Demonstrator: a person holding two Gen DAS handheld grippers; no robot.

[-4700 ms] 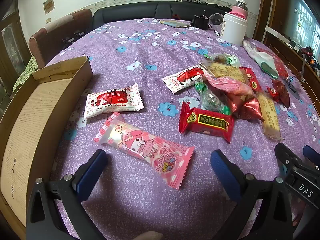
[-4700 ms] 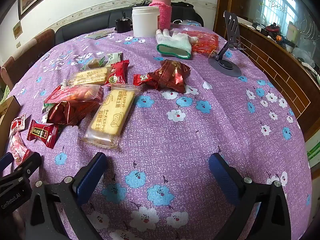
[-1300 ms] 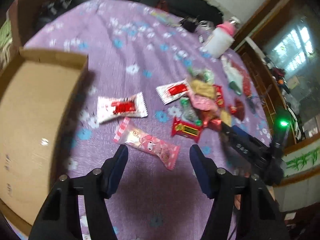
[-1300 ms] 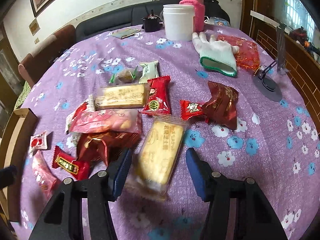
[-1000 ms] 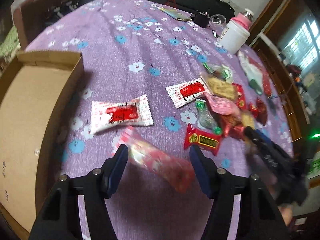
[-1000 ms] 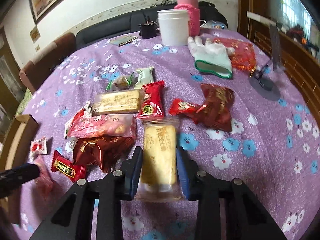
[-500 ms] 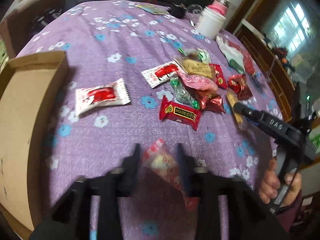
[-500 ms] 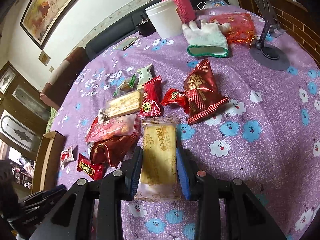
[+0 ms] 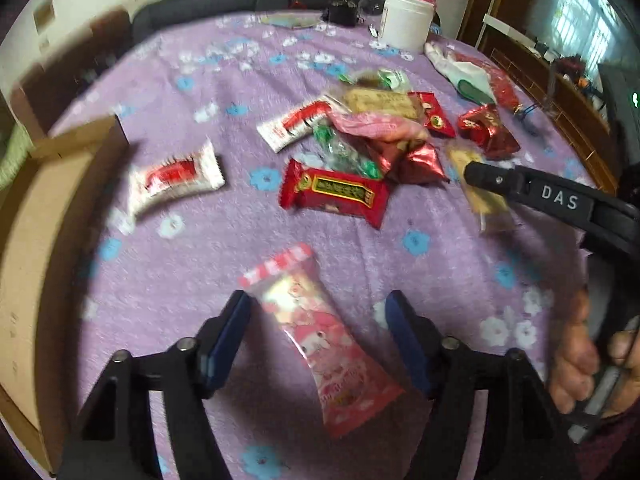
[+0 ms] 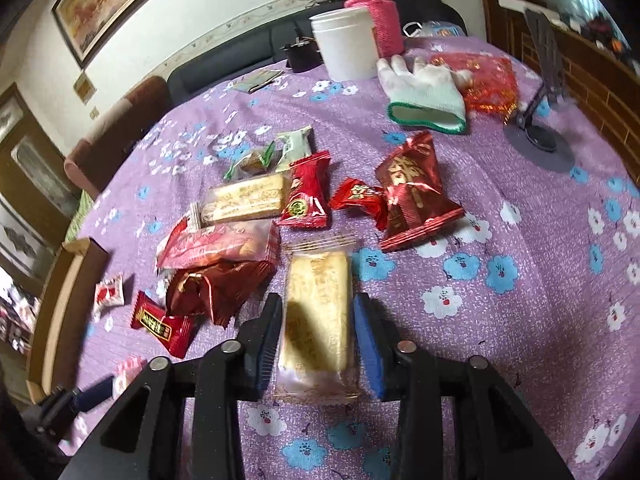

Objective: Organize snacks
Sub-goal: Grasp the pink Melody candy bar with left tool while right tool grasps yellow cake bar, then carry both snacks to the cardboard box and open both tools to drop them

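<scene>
Evidently two pickups at once. Right gripper (image 10: pixel 316 338) pinches yellow biscuit pack (image 10: pixel 318 312) at near table centre. Left gripper (image 9: pixel 318 340) jaws wide, astride pink snack pack (image 9: pixel 320 340), pads not touching. Cardboard box (image 9: pixel 36 216) waits far left, likely destination.

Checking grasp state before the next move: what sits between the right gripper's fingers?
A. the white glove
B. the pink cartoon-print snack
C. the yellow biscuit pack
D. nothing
C: in the right wrist view the right gripper has its blue pads pressed on both sides of the yellow biscuit pack.
</scene>
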